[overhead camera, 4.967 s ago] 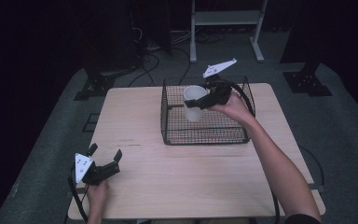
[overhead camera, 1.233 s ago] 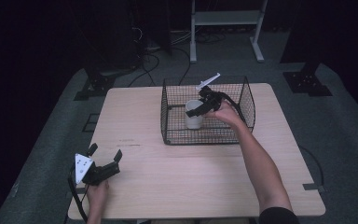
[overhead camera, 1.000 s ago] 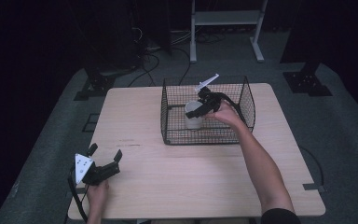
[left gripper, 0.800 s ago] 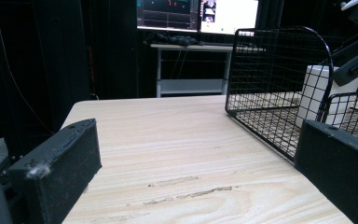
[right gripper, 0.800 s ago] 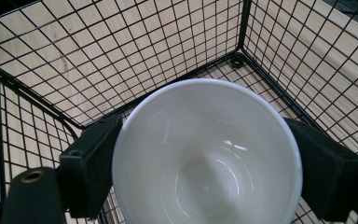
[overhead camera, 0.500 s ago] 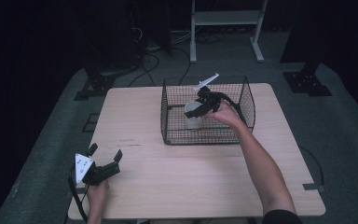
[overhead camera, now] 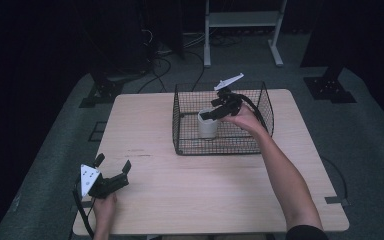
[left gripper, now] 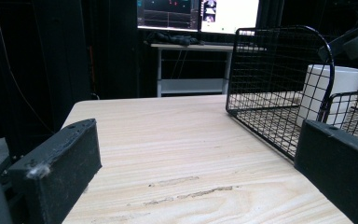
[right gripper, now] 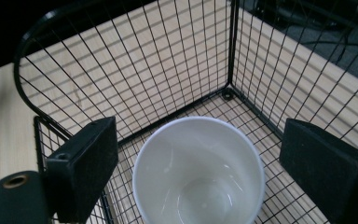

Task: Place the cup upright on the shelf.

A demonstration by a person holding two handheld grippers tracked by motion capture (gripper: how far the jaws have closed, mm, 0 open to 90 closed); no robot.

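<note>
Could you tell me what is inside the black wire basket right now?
A white cup stands upright inside the wire basket, empty as far as the right gripper view shows. The right gripper sits open above it. The cup hides the mesh floor beneath it.

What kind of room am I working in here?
Probably a lab or recording studio: dark surroundings, lit monitor screens on a white metal stand, loose cables on grey floor, one light wooden table.

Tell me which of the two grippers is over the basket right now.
The right gripper: it hangs open above the white cup inside the wire basket. The left gripper sits open at the table's near-left corner, far from the basket.
</note>
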